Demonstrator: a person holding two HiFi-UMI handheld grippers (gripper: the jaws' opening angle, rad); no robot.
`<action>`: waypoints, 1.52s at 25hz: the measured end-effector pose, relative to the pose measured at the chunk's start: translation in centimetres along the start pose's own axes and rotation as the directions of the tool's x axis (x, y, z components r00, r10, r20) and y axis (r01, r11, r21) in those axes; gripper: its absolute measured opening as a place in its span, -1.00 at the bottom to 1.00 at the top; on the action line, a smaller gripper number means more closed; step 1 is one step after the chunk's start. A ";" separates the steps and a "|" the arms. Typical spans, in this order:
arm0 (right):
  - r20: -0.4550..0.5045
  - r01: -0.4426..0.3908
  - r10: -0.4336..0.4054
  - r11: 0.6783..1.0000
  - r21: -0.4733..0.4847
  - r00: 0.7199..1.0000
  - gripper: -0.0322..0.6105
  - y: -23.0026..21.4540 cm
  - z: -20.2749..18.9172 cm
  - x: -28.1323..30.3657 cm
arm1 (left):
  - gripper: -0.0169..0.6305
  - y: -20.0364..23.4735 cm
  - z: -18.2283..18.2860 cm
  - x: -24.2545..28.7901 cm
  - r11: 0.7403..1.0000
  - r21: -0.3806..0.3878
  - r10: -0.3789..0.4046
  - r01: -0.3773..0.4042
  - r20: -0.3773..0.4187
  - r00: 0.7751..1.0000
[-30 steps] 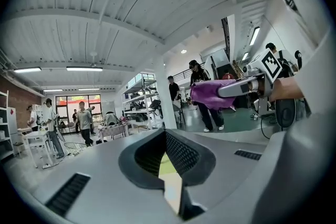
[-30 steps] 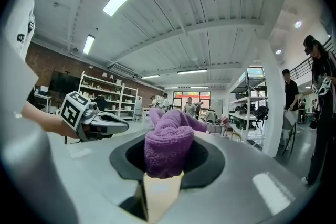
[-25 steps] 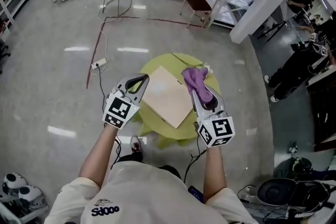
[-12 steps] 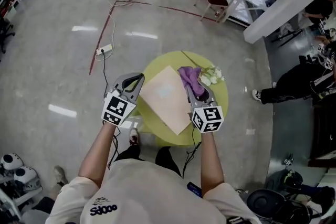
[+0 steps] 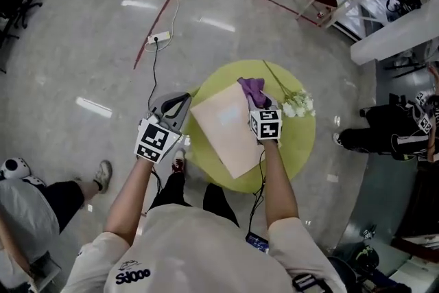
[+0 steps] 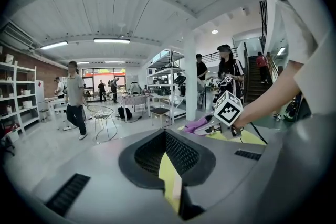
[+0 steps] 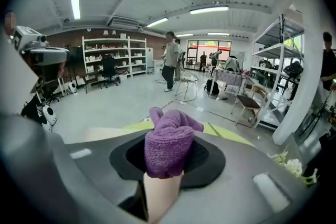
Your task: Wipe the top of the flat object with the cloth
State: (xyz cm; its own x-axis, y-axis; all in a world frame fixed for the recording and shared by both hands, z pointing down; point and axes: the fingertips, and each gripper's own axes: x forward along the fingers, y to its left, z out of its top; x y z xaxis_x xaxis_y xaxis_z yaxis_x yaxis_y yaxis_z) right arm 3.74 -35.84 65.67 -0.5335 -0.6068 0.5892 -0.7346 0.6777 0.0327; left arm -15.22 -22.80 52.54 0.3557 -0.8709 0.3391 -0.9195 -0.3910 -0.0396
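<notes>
Lengthwise, the flat board (image 5: 226, 130) runs near-right to far-left across the table (image 5: 296, 142)

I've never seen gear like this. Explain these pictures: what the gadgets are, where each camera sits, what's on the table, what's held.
A person holds one gripper in each hand. One picture comes from a camera on their head, looking down; the other two from cameras riding on the grippers. On the round green table lie a pale board and white flowers. The right gripper is shut on a purple cloth at the board's far corner. The left gripper, shut and empty, hangs at the table's edge.
</notes>
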 end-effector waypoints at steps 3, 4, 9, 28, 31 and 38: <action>-0.102 -0.002 -0.001 0.999 -0.035 0.995 -0.50 -0.1 -1.8 3.1 | -0.95 0.4 -0.9 -0.4 1.000 -0.014 0.013 -0.013 -0.031 0.999; -0.121 -0.009 0.003 0.999 -0.048 0.993 -0.50 0.1 -2.1 3.8 | -0.95 0.6 -1.1 -0.4 1.000 -0.016 0.016 -0.017 -0.038 0.999; -0.113 -0.060 0.050 0.994 -0.087 0.992 -0.50 2.9 -2.2 4.5 | -0.95 1.5 -1.7 -0.7 0.999 -0.020 0.025 -0.026 -0.052 0.998; -0.156 -0.487 0.462 0.809 -0.329 0.873 -0.49 24.0 -4.3 0.7 | -0.95 1.2 -3.3 -3.1 0.997 -0.047 0.050 -0.053 -0.074 0.996; -0.166 -0.481 0.452 0.807 -0.344 0.877 -0.49 23.1 -4.7 0.3 | -0.95 1.4 -3.1 -3.1 0.997 -0.053 0.053 -0.057 -0.070 0.996; -0.141 -0.309 0.281 0.917 -0.253 0.949 -0.49 12.0 -6.0 -0.6 | -0.95 -0.3 -2.2 -1.7 0.999 -0.039 0.017 -0.020 -0.064 0.998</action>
State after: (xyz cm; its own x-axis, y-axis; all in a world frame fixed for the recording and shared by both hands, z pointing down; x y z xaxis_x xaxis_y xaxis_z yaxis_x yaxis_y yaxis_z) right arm -2.29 -24.88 70.56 -0.6537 -0.3271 0.6824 -0.4030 0.9137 0.0520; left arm -15.90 -20.49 54.07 0.3282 -0.8568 0.3977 -0.9323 -0.3615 -0.0093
